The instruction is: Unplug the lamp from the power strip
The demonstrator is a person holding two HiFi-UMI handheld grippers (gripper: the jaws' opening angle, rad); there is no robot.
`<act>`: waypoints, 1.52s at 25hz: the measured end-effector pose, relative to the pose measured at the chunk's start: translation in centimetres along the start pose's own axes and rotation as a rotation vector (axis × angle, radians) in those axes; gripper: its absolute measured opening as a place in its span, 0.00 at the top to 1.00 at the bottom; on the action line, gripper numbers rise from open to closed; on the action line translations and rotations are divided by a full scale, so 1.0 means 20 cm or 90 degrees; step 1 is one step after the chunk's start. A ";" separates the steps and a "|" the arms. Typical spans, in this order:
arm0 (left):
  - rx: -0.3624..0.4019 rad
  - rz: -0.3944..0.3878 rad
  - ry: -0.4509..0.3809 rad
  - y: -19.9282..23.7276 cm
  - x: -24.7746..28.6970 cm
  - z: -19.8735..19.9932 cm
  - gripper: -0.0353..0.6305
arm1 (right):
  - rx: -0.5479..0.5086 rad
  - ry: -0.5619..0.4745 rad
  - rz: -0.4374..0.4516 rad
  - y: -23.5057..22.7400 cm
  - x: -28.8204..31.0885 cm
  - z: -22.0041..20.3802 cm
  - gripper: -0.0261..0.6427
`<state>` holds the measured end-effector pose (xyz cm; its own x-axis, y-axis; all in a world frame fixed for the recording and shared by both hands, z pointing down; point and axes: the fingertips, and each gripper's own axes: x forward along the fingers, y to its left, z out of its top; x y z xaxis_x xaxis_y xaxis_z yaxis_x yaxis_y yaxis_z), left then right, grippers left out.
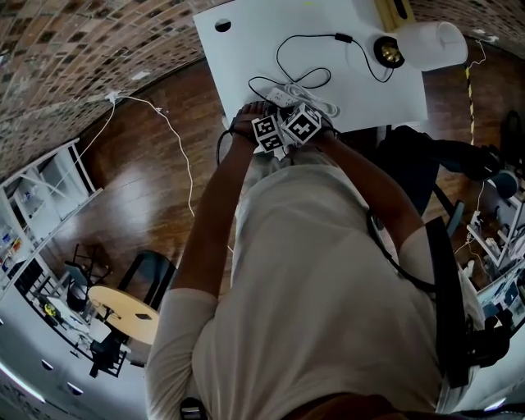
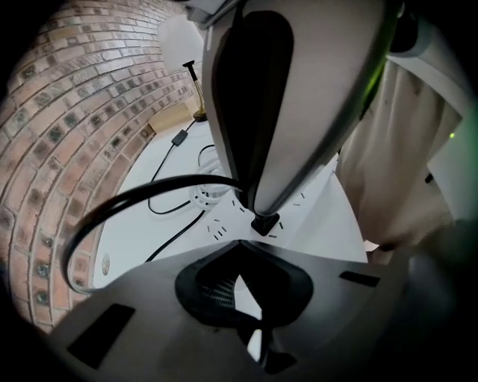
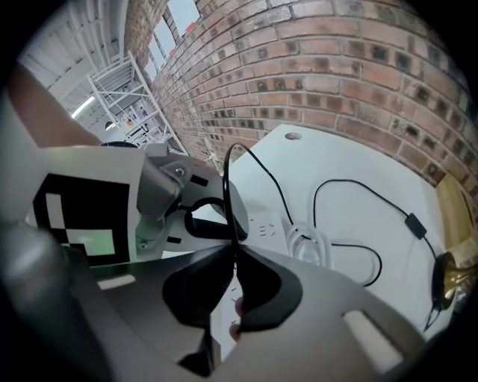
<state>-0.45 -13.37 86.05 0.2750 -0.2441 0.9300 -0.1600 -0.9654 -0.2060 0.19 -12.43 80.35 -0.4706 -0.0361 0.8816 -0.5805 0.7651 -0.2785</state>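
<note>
A white power strip [image 1: 283, 96] lies at the near edge of the white table [image 1: 246, 49]. The lamp [image 1: 389, 52], with a brass base and white shade, stands at the far right, and its black cable [image 1: 283, 49] loops back to the strip. Both marker cubes [image 1: 268, 133] [image 1: 302, 125] hover over the strip. My right gripper [image 2: 263, 213] points down, shut on the black plug [image 2: 265, 223] seated in the strip [image 2: 224, 220]; the cable [image 3: 228, 171] rises from between its jaws [image 3: 229, 252]. My left gripper [image 2: 239, 245] is shut, tips together at the strip beside it.
The strip's own white cord [image 3: 310, 242] lies coiled just past the sockets. An inline switch [image 3: 413, 224] sits on the lamp cable. A cable hole [image 1: 223, 25] marks the table's far left. A brick wall [image 3: 336, 67] backs the table, and a dark chair [image 1: 426, 164] stands at the right.
</note>
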 end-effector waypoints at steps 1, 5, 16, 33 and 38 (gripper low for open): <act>0.005 0.001 0.000 0.00 0.00 0.00 0.97 | -0.004 -0.001 0.001 0.00 0.00 0.00 0.94; 0.009 -0.009 0.001 -0.02 0.00 0.01 0.97 | -0.005 -0.005 0.004 0.00 -0.02 -0.04 0.94; 0.004 0.012 0.024 -0.03 0.00 0.01 0.97 | 0.007 0.008 0.001 -0.01 -0.01 -0.01 0.94; -0.011 0.004 -0.004 -0.04 0.01 0.07 0.97 | 0.061 -0.008 0.026 -0.05 -0.08 -0.06 0.94; -0.002 0.004 -0.010 -0.03 0.01 0.03 0.97 | 0.033 0.004 0.028 -0.03 -0.06 0.00 0.94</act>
<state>0.35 -12.85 86.21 0.2890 -0.2513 0.9238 -0.1648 -0.9636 -0.2105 1.13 -12.80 79.54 -0.4922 0.0008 0.8705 -0.5931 0.7317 -0.3361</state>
